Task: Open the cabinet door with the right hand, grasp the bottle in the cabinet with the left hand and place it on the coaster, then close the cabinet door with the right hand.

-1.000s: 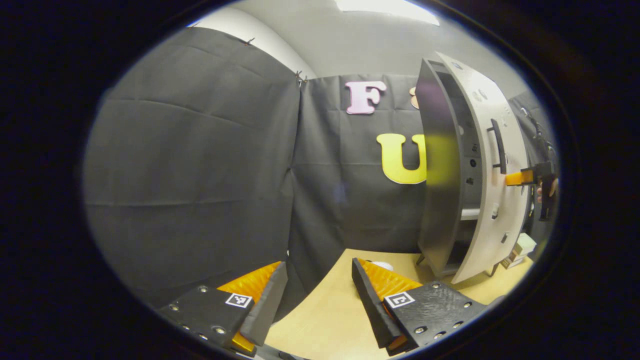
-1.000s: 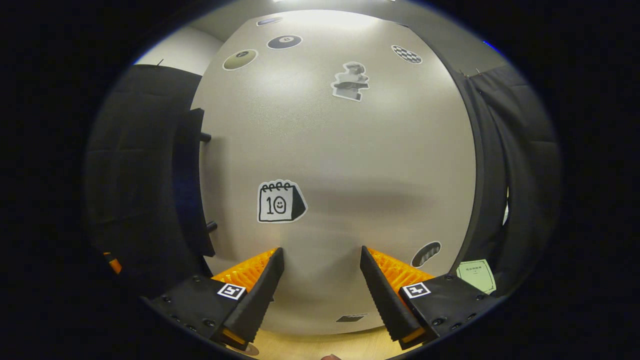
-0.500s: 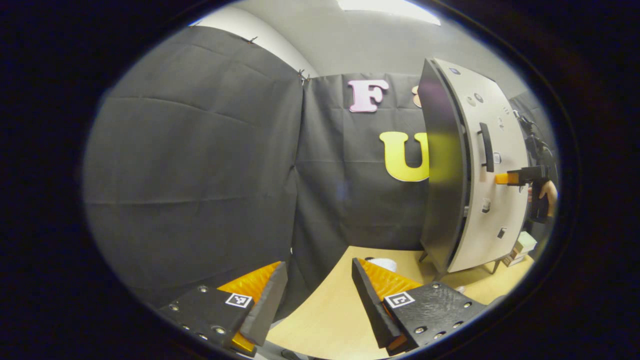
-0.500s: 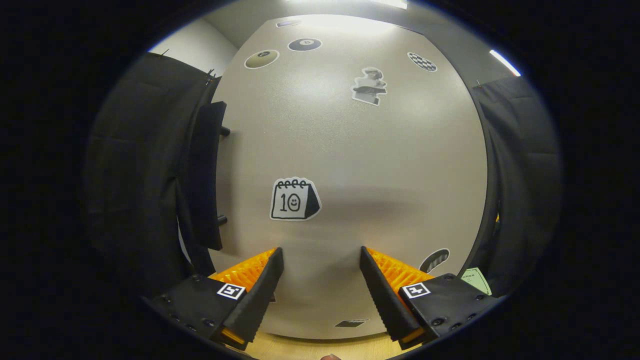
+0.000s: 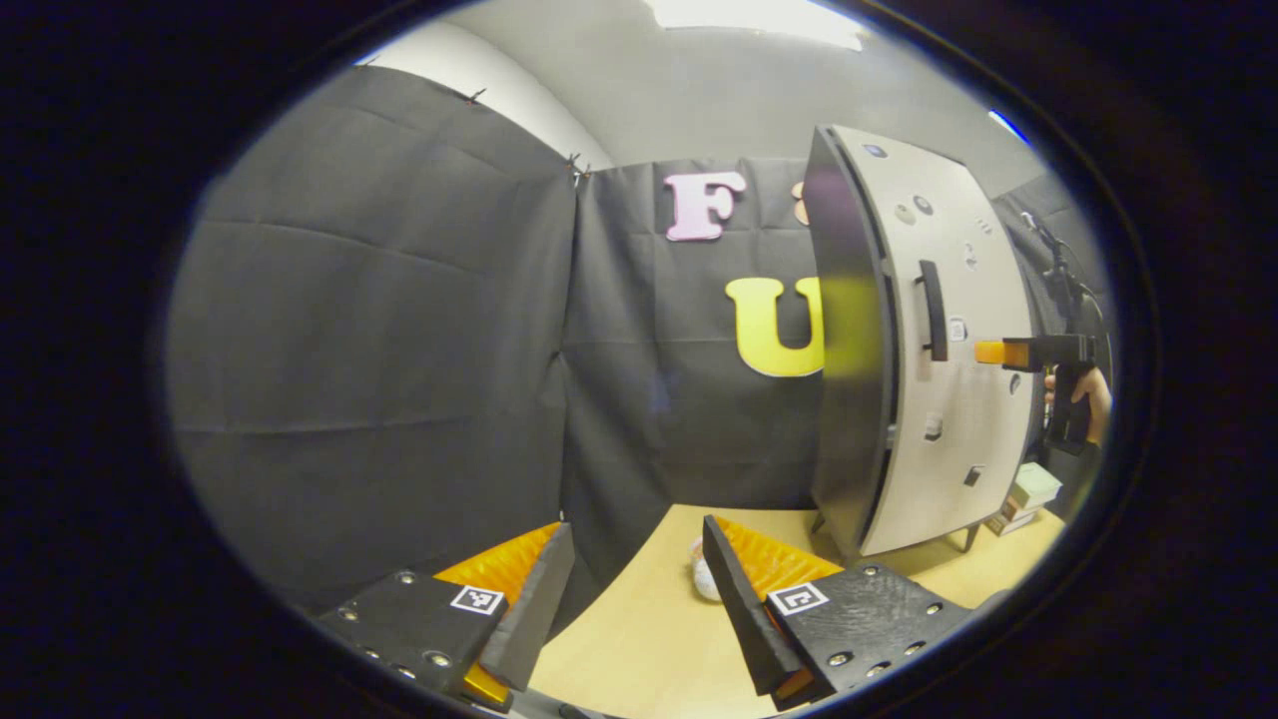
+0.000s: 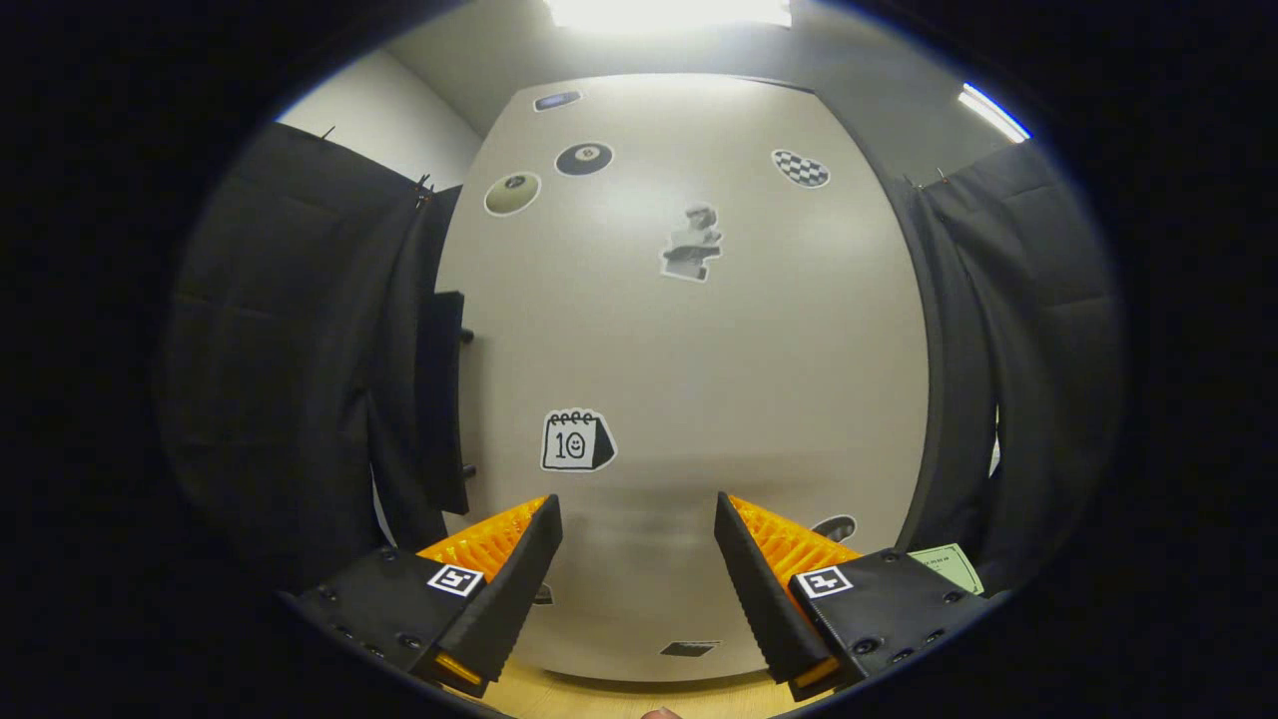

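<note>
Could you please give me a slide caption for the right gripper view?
Open right gripper faces the sticker-covered cabinet door, handle at left.

Left tongs (image 5: 634, 584) are hanging wide open over the wooden surface (image 5: 639, 649), nothing between them. Off to the right sits the cabinet (image 5: 849, 399), its pale door (image 5: 949, 399) pretty much flush against the dark body, black handle (image 5: 932, 310) on the front with a few stickers scattered around. The right tongs (image 5: 983, 352) are just in front of the door beside the handle, with a hand (image 5: 1083, 394) holding them. A small whitish thing (image 5: 699, 579) lies on the surface, partly hidden behind one finger, can't tell what it is.
</note>
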`<action>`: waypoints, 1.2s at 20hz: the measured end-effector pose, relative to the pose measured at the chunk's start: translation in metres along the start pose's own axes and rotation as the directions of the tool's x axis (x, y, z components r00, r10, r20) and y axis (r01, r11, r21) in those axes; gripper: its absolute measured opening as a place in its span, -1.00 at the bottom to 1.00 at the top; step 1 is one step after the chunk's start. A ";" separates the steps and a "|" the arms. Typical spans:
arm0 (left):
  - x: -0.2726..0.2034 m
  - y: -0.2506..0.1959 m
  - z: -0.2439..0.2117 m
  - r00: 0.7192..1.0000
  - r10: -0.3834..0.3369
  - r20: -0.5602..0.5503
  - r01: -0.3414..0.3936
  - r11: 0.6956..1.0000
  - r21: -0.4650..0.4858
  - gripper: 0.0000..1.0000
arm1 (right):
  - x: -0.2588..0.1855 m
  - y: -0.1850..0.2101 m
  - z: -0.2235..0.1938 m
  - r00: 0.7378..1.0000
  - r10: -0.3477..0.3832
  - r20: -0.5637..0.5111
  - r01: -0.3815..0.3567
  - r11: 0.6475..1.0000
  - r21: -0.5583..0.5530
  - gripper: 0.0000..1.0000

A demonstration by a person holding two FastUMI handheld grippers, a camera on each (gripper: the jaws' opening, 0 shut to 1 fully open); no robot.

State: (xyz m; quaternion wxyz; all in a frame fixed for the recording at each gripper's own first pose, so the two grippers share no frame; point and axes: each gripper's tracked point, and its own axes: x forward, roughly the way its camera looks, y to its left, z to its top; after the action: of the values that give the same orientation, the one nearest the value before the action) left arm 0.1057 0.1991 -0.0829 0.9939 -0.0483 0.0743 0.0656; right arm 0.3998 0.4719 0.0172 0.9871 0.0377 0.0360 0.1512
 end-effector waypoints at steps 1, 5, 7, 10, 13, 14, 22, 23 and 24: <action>0.003 -0.014 0.007 1.000 -0.019 0.010 0.019 1.000 0.003 0.60 | -0.013 -0.006 0.002 1.000 0.011 -0.001 -0.011 1.000 0.005 0.94; 0.009 -0.078 0.033 0.994 -0.104 0.031 0.104 0.994 0.016 0.58 | -0.065 -0.048 0.010 1.000 0.000 0.009 0.000 1.000 -0.019 0.96; 0.007 -0.113 0.041 0.988 -0.153 0.038 0.152 0.988 0.011 0.61 | -0.090 -0.070 0.012 1.000 -0.010 0.011 0.010 1.000 -0.026 0.94; 0.002 -0.161 0.052 0.977 -0.208 0.046 0.208 0.978 0.011 0.58 | -0.127 -0.110 0.015 0.999 -0.046 0.015 0.046 0.998 -0.033 0.95; -0.010 -0.205 0.066 0.967 -0.249 0.064 0.248 0.969 0.014 0.58 | -0.162 -0.144 0.012 0.998 -0.066 0.024 0.067 0.997 -0.035 0.93; -0.016 -0.218 0.070 0.965 -0.255 0.068 0.255 0.967 0.014 0.58 | -0.173 -0.154 0.010 0.997 -0.065 0.027 0.067 0.997 -0.040 0.93; -0.088 -0.253 0.079 0.979 -0.191 0.069 0.187 0.980 0.063 0.60 | -0.234 -0.200 -0.019 1.000 -0.001 0.029 0.002 0.999 -0.048 0.94; -0.095 -0.257 0.080 0.979 -0.192 0.074 0.188 0.980 0.061 0.56 | -0.240 -0.202 -0.021 1.000 -0.003 0.026 0.004 0.999 -0.046 0.95; -0.102 -0.259 0.080 0.976 -0.202 0.075 0.198 0.978 0.057 0.60 | -0.247 -0.203 -0.022 1.000 -0.003 0.024 0.004 0.999 -0.045 0.95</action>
State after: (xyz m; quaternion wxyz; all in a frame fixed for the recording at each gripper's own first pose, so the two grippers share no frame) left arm 0.0530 -0.0608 0.0341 0.9985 -0.0283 0.0307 -0.0349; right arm 0.2232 0.2061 -0.0071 0.9883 0.0174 0.0208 0.1499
